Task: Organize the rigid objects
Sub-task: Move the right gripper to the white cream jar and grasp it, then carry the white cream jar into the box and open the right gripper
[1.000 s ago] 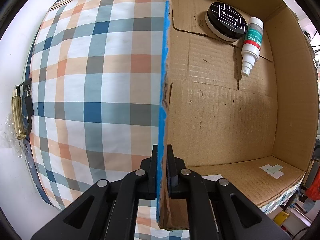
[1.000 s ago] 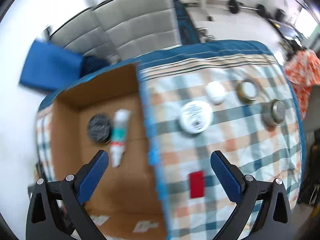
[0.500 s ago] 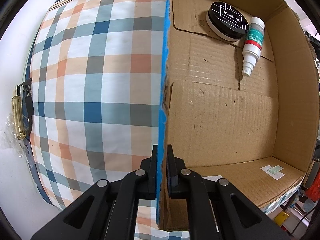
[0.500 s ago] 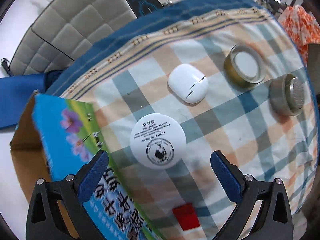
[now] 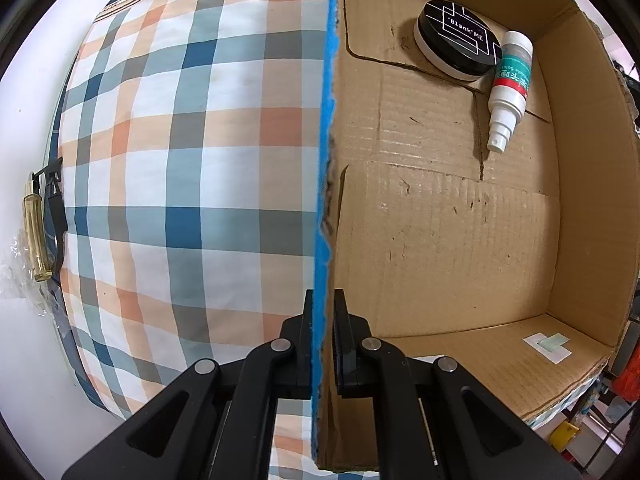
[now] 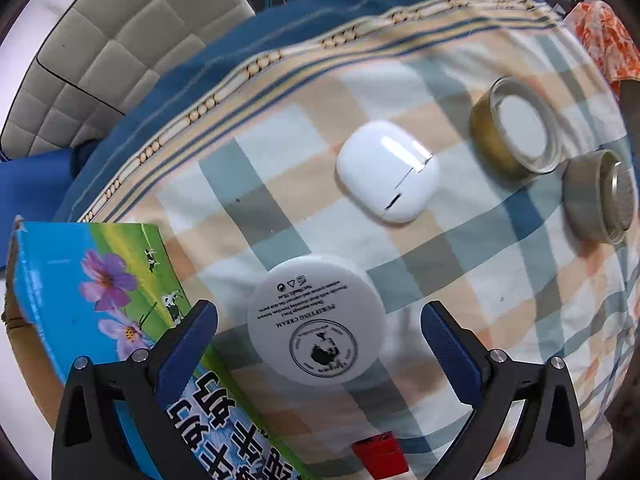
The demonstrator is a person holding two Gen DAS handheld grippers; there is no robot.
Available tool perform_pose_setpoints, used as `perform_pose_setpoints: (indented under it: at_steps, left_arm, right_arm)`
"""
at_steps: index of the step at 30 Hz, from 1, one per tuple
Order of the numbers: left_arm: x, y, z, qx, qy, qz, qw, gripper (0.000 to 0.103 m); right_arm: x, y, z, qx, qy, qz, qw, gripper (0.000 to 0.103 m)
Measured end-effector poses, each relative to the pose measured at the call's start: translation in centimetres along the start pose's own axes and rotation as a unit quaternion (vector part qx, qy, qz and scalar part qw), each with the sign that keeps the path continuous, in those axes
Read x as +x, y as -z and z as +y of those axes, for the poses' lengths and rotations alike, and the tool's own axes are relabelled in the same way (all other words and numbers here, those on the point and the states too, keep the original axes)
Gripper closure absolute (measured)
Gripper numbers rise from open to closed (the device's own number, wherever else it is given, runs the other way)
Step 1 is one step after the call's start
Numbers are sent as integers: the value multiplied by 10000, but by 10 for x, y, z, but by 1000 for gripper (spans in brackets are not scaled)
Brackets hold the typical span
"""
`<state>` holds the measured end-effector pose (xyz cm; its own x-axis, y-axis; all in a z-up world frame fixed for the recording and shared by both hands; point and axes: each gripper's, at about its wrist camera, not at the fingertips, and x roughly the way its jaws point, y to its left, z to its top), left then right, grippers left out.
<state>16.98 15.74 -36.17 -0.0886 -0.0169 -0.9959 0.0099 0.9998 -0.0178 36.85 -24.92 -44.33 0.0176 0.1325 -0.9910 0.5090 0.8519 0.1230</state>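
Note:
My left gripper [image 5: 323, 344] is shut on the near wall of the cardboard box [image 5: 440, 220], pinching its blue-edged side. Inside the box lie a black-lidded round jar [image 5: 458, 40] and a white spray bottle [image 5: 508, 92] at the far end. My right gripper [image 6: 318, 336] is open, its blue fingers on either side of a white round cream jar [image 6: 316, 324] on the plaid cloth. Beyond it lie a white earbud case [image 6: 386, 170], a gold-rimmed tin [image 6: 516, 128] and a grey tin [image 6: 600, 196]. A small red object [image 6: 380, 454] lies near the bottom edge.
The box's printed blue outer wall [image 6: 92, 300] stands just left of the right gripper. The plaid cloth [image 5: 192, 160] covers a rounded surface. A grey quilted sofa [image 6: 112, 48] is behind. A gold handle [image 5: 36, 236] hangs at the left edge.
My right gripper has moved from above the box down and toward the white cream jar, which now sits between its open fingers. The left gripper and box have stayed still.

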Motion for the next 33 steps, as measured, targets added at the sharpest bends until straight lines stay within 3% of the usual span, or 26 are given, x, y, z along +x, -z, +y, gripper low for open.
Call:
perform_pose_setpoints:
  at_steps: [13, 20, 33]
  left_arm:
    - [0, -1, -1, -25, 5, 9, 10000, 99]
    - [-1, -1, 1, -39, 5, 2, 10000, 99]
    - [-1, -1, 1, -43, 4, 0, 10000, 99]
  right_arm:
    - [34, -6, 11, -124, 93, 285, 9995, 15]
    - [44, 0, 23, -276, 287, 276, 9988, 32]
    - [42, 9, 20, -560, 388, 246, 9974, 33]
